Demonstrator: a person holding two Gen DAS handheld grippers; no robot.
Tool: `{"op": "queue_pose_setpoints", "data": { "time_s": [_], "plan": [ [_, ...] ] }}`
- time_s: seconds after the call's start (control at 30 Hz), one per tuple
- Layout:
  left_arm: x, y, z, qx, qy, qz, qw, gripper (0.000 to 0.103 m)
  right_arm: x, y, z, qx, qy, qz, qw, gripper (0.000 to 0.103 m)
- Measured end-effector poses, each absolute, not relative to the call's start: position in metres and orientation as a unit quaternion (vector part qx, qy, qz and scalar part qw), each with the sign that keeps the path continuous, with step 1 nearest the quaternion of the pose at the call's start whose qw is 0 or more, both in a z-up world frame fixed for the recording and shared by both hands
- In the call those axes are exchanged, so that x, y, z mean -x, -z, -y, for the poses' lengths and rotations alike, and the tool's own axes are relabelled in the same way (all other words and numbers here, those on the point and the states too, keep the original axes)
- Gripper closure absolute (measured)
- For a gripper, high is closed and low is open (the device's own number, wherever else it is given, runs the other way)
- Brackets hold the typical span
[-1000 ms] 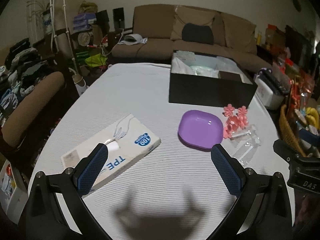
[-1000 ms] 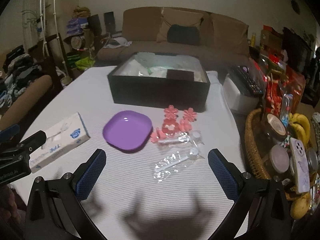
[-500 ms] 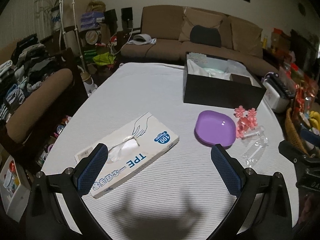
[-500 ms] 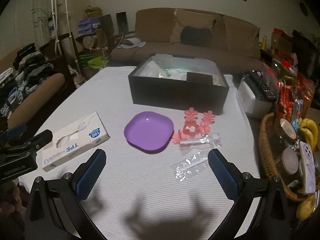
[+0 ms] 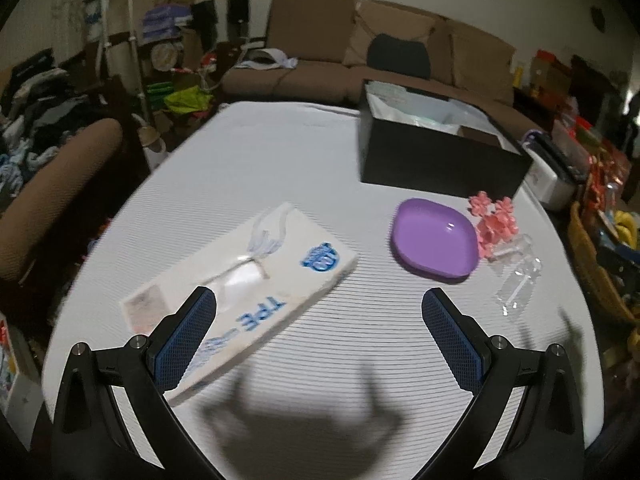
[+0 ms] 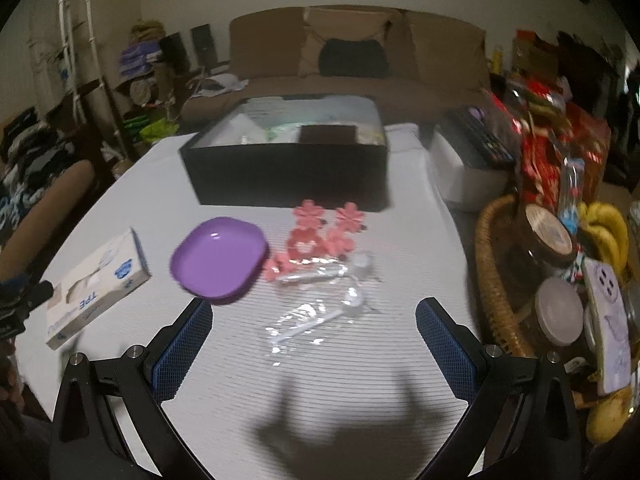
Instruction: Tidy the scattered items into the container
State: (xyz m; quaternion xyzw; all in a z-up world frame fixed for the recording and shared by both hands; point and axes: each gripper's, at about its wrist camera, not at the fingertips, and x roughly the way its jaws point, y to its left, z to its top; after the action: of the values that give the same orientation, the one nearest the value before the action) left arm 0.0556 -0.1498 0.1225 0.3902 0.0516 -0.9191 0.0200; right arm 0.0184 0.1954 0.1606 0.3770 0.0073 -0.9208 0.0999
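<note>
1. Left gripper (image 5: 318,312) and right gripper (image 6: 314,322) both spread wide, holding nothing, above bare tablecloth (image 6: 340,368).
2. Glove box (image 5: 244,280) left, purple plate (image 6: 218,260) centre, pink flowers (image 6: 324,232) and wrapped spoons (image 6: 320,304) right.
3. Black box (image 6: 288,176) far, near the table's back edge.

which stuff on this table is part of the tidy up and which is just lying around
Part of the job: black box, purple plate, pink flowers, wrapped plastic spoons, glove box.

Just lying about: wicker basket, bananas, white appliance.
</note>
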Motion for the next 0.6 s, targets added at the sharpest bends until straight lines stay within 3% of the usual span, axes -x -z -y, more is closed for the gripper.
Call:
{"op": "queue_pose_setpoints", "data": {
  "time_s": [0.6],
  "plan": [
    [0.026, -0.068, 0.068, -0.412, 0.907, -0.035, -0.074, 0.000, 0.007, -0.106, -0.212, -0.391, 0.910, -0.026, 0.134, 0.001]
  ]
}}
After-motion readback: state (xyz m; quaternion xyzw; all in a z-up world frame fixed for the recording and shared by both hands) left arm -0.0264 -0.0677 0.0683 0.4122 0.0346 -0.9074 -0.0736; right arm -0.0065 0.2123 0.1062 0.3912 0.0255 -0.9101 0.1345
